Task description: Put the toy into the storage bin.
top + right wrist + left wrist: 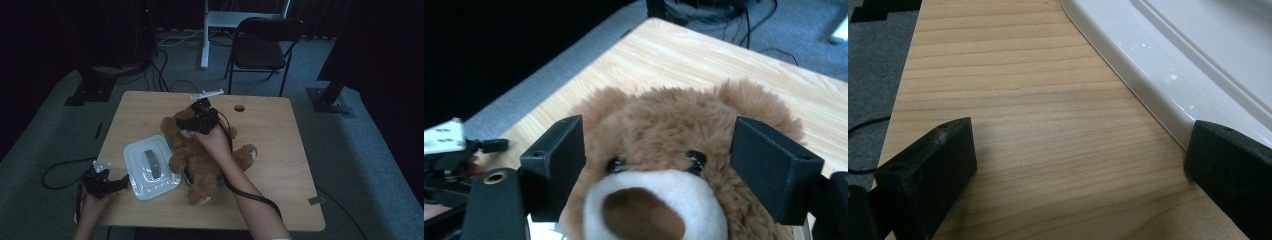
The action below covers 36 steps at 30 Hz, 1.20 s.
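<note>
A brown teddy bear (210,157) lies on its back in the middle of the wooden table (280,135), head toward the far left. My right gripper (189,126) hovers at the head. In the right gripper view its jaws stand wide on either side of the bear's face (664,130), beside the eyes and white snout, and the right gripper (658,155) looks open. My left gripper (121,183) rests at the front left corner, open, with bare wood between its jaws (1078,150). Its right jaw sits at the rim of a white lidded container (150,167) (1158,65).
A white plastic piece (207,93) lies at the table's far edge, next to a round hole (239,107). A black folding chair (265,45) and a white post (205,35) stand behind the table. Cables trail on the grey carpet (60,172).
</note>
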Each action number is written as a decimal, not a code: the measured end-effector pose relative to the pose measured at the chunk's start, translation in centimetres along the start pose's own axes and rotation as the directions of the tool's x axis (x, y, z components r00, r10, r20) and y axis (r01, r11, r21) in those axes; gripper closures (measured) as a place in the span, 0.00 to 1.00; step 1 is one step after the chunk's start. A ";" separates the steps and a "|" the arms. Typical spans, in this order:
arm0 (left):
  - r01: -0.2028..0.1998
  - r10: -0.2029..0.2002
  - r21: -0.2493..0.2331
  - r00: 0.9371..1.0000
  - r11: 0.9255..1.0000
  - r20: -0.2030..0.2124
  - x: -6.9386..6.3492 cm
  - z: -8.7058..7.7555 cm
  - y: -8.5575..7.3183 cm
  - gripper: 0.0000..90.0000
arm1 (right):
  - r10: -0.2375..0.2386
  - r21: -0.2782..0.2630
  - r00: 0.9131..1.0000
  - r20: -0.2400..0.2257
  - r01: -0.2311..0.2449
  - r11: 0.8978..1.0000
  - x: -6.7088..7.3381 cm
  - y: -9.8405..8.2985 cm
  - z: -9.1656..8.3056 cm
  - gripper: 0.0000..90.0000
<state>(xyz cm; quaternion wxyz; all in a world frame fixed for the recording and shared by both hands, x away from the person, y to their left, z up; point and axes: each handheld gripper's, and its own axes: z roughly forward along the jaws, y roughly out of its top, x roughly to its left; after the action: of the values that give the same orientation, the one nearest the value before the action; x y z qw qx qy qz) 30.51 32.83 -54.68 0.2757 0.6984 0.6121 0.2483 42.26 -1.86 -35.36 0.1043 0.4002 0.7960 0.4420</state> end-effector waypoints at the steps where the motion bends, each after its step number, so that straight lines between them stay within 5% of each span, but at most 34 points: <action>1: 0.000 0.000 0.000 1.000 1.000 0.000 0.0 0.0 0.0 0.01 | -0.002 0.014 1.000 0.003 0.002 1.000 -0.1 -0.1 0.3 0.25; 4: -0.001 0.001 0.000 1.000 1.000 0.000 0.0 0.0 0.0 0.01 | -0.014 0.039 0.999 0.036 0.012 0.999 -0.4 -0.4 1.1 0.25; 23: -0.001 0.001 0.000 1.000 1.000 0.000 0.0 0.0 0.0 0.01 | -0.056 0.051 0.997 0.054 0.053 0.997 -0.1 -0.9 1.0 0.27; 36: -0.001 0.001 0.003 1.000 1.000 0.000 0.0 0.0 0.0 0.01 | -0.027 0.132 1.000 0.010 0.025 0.991 -0.4 -2.7 3.0 0.31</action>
<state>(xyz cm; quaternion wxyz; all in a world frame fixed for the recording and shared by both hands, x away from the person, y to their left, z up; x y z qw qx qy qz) 30.50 32.83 -54.67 0.2746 0.6992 0.6119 0.2477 42.58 -1.10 -39.35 0.0879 0.3984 0.8280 0.3848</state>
